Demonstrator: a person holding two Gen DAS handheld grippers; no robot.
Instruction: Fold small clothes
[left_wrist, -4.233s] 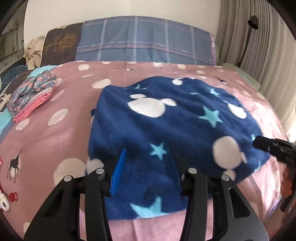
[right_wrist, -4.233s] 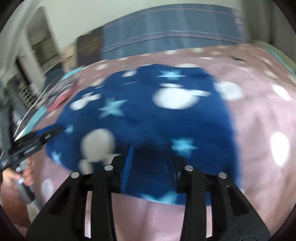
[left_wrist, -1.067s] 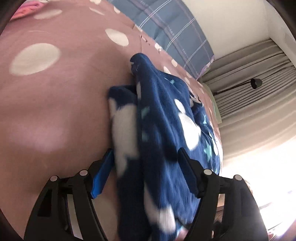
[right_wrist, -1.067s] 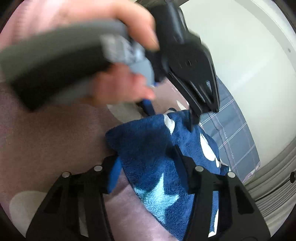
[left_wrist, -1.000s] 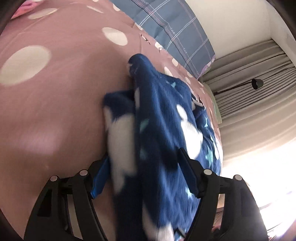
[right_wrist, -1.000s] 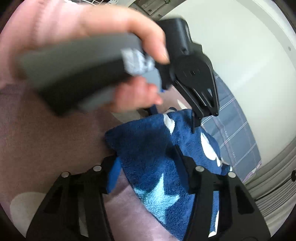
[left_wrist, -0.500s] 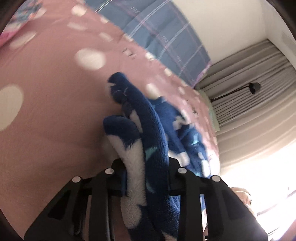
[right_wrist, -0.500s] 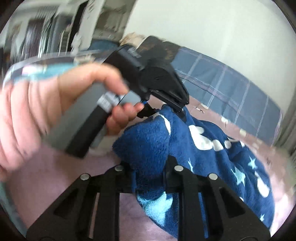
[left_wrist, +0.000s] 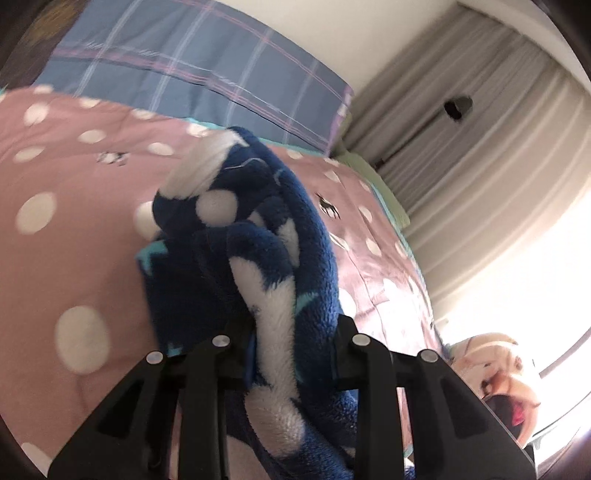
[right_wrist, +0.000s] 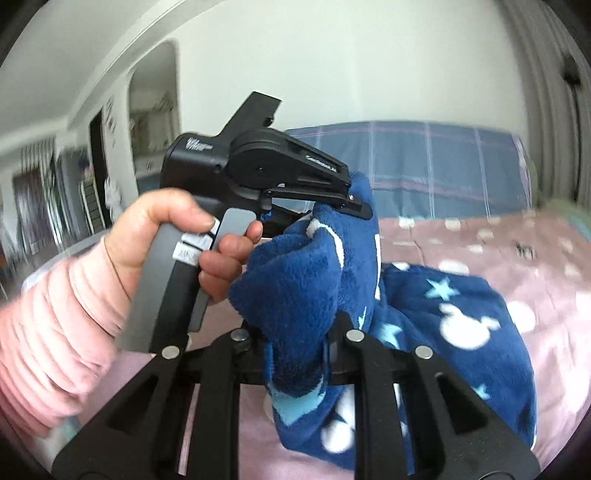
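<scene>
A fluffy navy garment with white mouse heads and pale blue stars is bunched and lifted off the pink dotted bedspread. My left gripper is shut on a thick fold of it. My right gripper is shut on another fold of the garment, whose rest trails down onto the bed at the right. In the right wrist view, a hand in a pink sleeve holds the left gripper's body, its fingers clamped on the cloth's top edge.
A blue plaid pillow lies along the headboard. Grey curtains and a bright window fill the right side. A doorway and shelving show at the far left of the room.
Both grippers closed on folds of the navy garment and raised it off the bed. The views tilted up toward the pillow and wall.
</scene>
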